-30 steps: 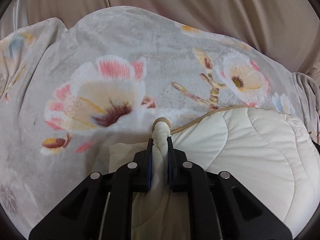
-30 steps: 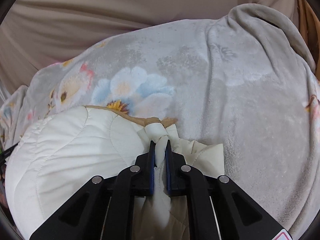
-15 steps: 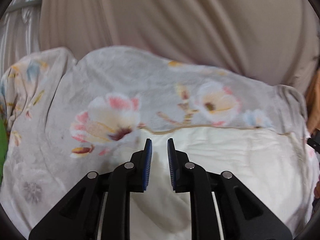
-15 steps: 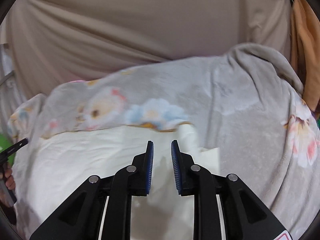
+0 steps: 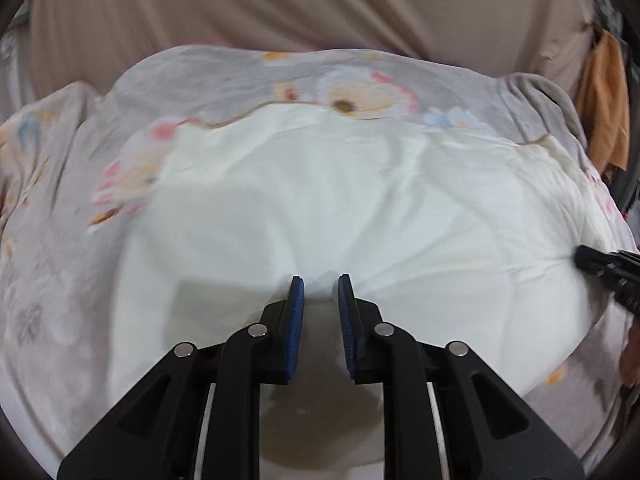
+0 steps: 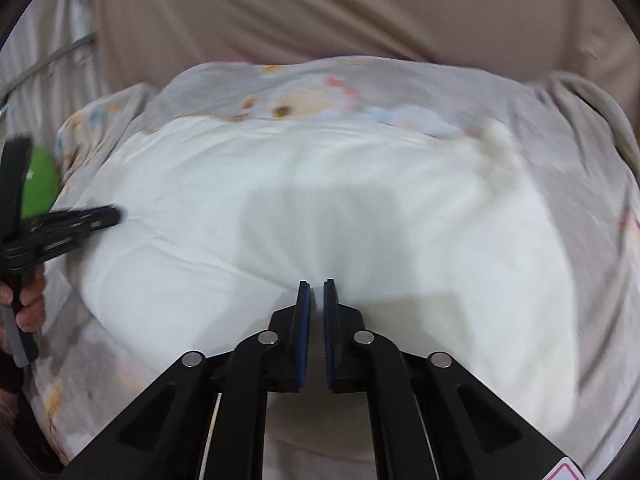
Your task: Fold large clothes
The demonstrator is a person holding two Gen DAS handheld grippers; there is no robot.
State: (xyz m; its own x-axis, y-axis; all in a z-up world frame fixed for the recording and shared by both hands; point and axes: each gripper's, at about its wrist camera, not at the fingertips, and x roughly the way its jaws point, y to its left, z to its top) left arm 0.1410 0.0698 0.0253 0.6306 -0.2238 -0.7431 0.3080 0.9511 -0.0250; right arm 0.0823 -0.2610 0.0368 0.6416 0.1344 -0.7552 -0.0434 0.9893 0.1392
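Both grippers have let go of the cream quilted padded garment point(image 5: 360, 208), which they pinched a second ago, and it now lies spread ahead of both sets of jaws on the grey floral fleece blanket point(image 5: 60, 240). Left gripper point(image 5: 320, 280) stands slightly parted and empty; right gripper point(image 6: 316, 284) looks narrowly gapped in its own view, nothing between.
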